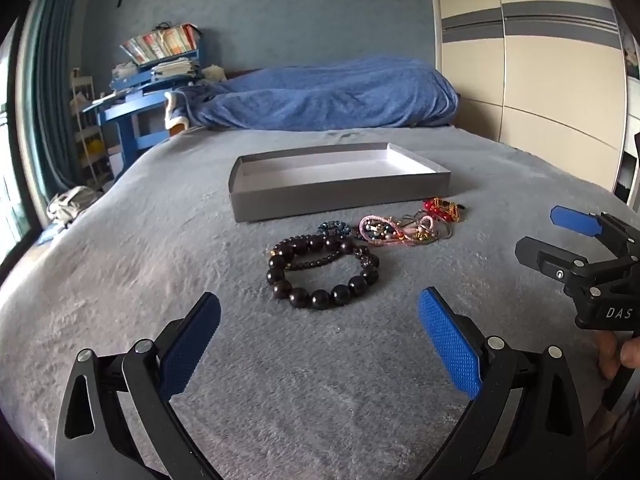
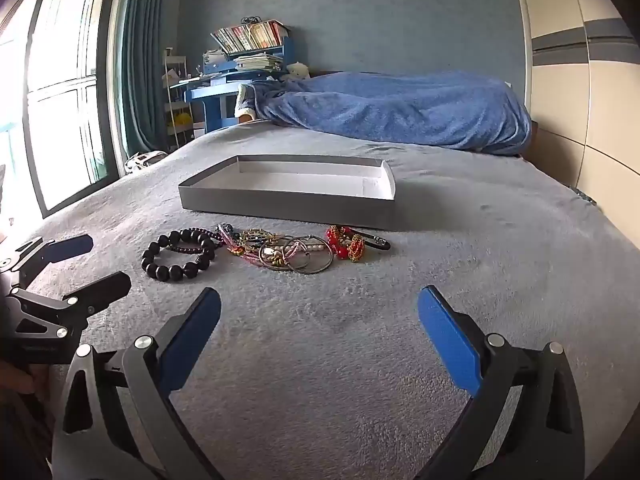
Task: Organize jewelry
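A row of jewelry lies on the grey bed cover in front of a shallow grey box (image 1: 340,194) (image 2: 280,202) with a white, bare inside. Nearest is a black bead bracelet (image 1: 320,298) (image 2: 176,270). Beside it lie a pink and gold tangle of bracelets and rings (image 1: 400,230) (image 2: 280,252) and a red bead piece (image 1: 440,206) (image 2: 346,246). My left gripper (image 1: 320,316) is open and empty, just short of the black bracelet. My right gripper (image 2: 320,316) is open and empty, short of the tangle. Each gripper shows at the edge of the other's view.
A blue blanket (image 1: 332,96) (image 2: 400,108) is heaped at the far end of the bed. A blue desk with books (image 1: 156,76) (image 2: 244,68) stands at the back left. A window (image 2: 64,92) is at the left, a wardrobe (image 1: 532,72) at the right.
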